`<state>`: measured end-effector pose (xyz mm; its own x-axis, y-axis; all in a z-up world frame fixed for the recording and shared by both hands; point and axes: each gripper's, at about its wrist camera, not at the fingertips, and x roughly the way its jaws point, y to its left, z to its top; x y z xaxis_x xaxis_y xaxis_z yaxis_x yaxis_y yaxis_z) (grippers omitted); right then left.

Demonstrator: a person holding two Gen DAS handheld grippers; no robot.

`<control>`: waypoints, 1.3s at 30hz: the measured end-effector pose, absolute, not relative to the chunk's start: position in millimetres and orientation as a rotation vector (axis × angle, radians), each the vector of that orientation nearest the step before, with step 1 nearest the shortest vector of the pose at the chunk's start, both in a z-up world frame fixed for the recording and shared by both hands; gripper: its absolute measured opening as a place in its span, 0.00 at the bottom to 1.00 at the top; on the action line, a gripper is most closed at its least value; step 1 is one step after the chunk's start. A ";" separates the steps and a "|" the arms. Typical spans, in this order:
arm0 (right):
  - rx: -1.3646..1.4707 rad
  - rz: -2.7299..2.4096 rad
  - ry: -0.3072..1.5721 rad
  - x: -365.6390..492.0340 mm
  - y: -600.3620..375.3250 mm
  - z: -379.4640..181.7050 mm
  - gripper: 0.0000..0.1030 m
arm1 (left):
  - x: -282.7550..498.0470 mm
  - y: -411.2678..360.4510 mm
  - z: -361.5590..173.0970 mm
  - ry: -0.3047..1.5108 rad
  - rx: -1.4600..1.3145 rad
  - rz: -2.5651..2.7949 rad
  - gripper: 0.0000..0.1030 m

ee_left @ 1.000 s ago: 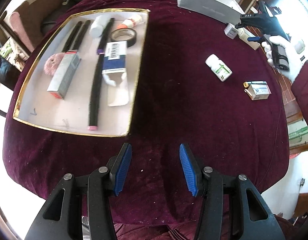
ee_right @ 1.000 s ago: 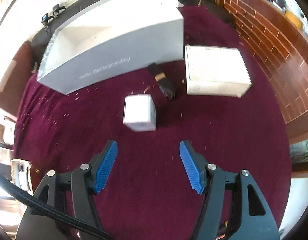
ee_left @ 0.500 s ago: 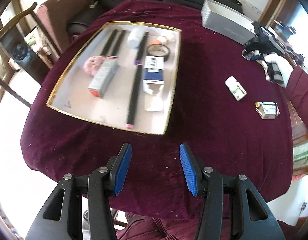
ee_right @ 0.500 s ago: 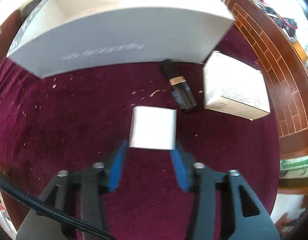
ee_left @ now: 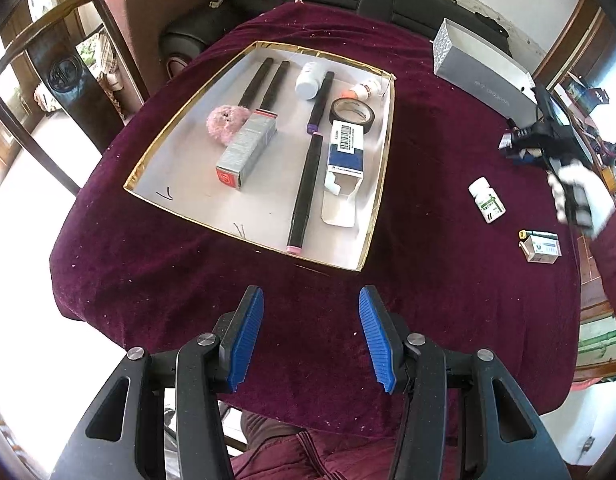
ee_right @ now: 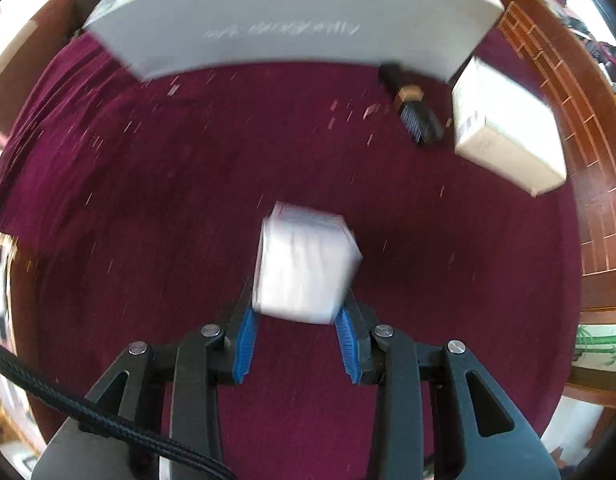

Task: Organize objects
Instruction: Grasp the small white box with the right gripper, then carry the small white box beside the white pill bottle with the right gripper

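While the left tool (ee_left: 310,334) hangs over the table's near edge, pointing steeply down with its blue pads apart and nothing between them, the right tool (ee_right: 295,320) also points steeply down, and its jaws have just been closing onto a small white box (ee_right: 305,266), which now sits pinched between the pads. That view is blurred, so whether the box touches the cloth or is raised off it cannot be told. Beyond it, toward the table's far edge, lie a long grey box (ee_right: 291,20), a dark brush (ee_right: 418,118) and a white carton (ee_right: 508,128) at the right edge. From the left view, the gloved right hand (ee_left: 580,196) grips its tool's handle near the right edge, sleeve trailing off frame. A gold-rimmed tray (ee_left: 382,184) fills the table's left half, holding markers, tape and boxes. A white bottle (ee_left: 486,200) and a small carton (ee_left: 540,246) lie on the cloth near the right edge.
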<state>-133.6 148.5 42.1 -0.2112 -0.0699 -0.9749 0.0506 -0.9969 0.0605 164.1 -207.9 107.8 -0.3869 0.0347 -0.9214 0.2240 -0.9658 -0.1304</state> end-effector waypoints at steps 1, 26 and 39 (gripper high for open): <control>1.925 -2.355 -0.038 -123.8 149.1 41.5 0.31 | 162.3 -208.0 107.7 0.369 1.674 -2.504 0.43; 1.869 -2.058 -0.117 17.4 102.3 38.3 0.31 | 102.7 -161.6 94.4 0.421 1.828 -2.739 0.43; 1.862 -2.152 -0.188 54.3 137.7 44.1 0.29 | 69.3 -130.6 78.8 0.370 1.880 -2.802 0.43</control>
<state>54.3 137.7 44.1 -0.1236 -0.2997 -0.9460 0.1312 -0.9499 0.2837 69.3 -130.6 78.8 -0.3646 0.3254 -0.8725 -0.0880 -0.9448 -0.3156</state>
